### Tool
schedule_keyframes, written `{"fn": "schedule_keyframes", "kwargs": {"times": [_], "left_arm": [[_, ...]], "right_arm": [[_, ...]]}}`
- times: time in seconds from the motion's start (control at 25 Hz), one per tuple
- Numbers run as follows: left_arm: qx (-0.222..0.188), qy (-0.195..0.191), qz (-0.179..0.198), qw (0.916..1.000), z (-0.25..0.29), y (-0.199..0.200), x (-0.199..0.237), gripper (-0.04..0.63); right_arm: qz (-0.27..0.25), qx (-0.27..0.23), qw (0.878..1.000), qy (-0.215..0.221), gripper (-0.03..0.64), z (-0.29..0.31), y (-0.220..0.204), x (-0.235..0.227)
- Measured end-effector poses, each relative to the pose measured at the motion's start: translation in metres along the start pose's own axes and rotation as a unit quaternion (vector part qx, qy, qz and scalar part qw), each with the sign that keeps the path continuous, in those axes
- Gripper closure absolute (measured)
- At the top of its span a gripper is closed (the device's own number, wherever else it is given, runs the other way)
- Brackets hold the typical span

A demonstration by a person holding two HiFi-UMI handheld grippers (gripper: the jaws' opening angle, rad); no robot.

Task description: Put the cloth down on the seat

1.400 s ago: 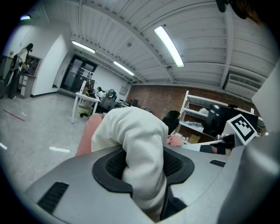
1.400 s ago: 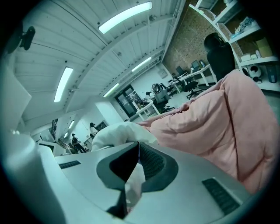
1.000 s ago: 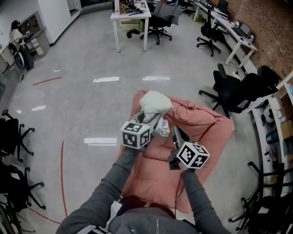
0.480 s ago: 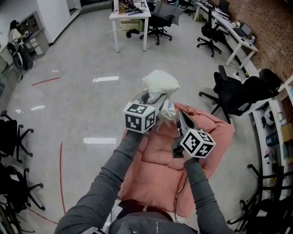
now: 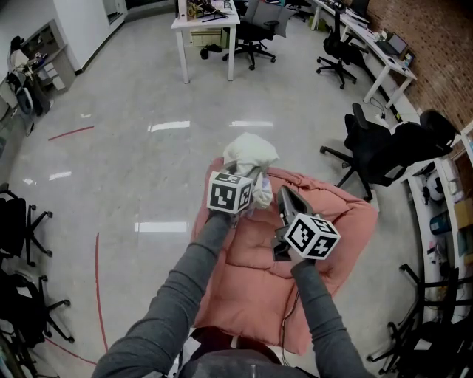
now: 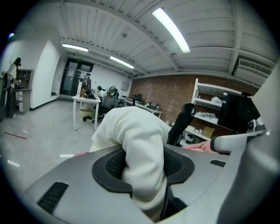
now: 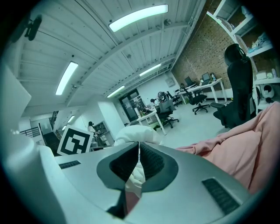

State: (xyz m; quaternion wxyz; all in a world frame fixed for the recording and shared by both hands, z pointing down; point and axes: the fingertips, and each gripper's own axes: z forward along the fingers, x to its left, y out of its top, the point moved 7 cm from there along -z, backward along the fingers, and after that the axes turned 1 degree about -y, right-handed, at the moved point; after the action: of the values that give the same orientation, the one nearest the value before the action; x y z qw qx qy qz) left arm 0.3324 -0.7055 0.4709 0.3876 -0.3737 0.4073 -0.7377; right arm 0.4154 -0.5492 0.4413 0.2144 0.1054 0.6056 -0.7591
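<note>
Your right gripper (image 7: 139, 162) has its jaws pinched together with nothing between them, over the pink seat (image 5: 329, 214). Just to its left, your left gripper (image 6: 143, 162) clamps a fold of the white cloth (image 5: 250, 153). The cloth bunches over the seat's far edge; can't tell if it touches. Beyond are the grey floor (image 5: 148, 148), a white desk (image 5: 207, 22) and black office chairs (image 5: 384, 148).

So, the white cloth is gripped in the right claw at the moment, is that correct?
Not quite: the white cloth is gripped in the left claw, as the left gripper view shows. The right claw is shut, with nothing between its jaws.
</note>
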Motion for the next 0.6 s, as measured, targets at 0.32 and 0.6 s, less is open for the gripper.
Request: {"fn": "schedule_keyframes", "kwargs": {"times": [0.32,0.6], "left_arm": [[0.039,0.004,-0.02,0.999,0.031,-0.027,0.018,0.414],[0.025,0.009,-0.002,0.9996,0.034,-0.029,0.016,0.386]], "right_arm": [[0.024,0.016,1.0,-0.008,0.604,0.016,-0.014,-0.016],[0.047,0.021,0.999,0.002,0.604,0.018,-0.021,-0.021]]}}
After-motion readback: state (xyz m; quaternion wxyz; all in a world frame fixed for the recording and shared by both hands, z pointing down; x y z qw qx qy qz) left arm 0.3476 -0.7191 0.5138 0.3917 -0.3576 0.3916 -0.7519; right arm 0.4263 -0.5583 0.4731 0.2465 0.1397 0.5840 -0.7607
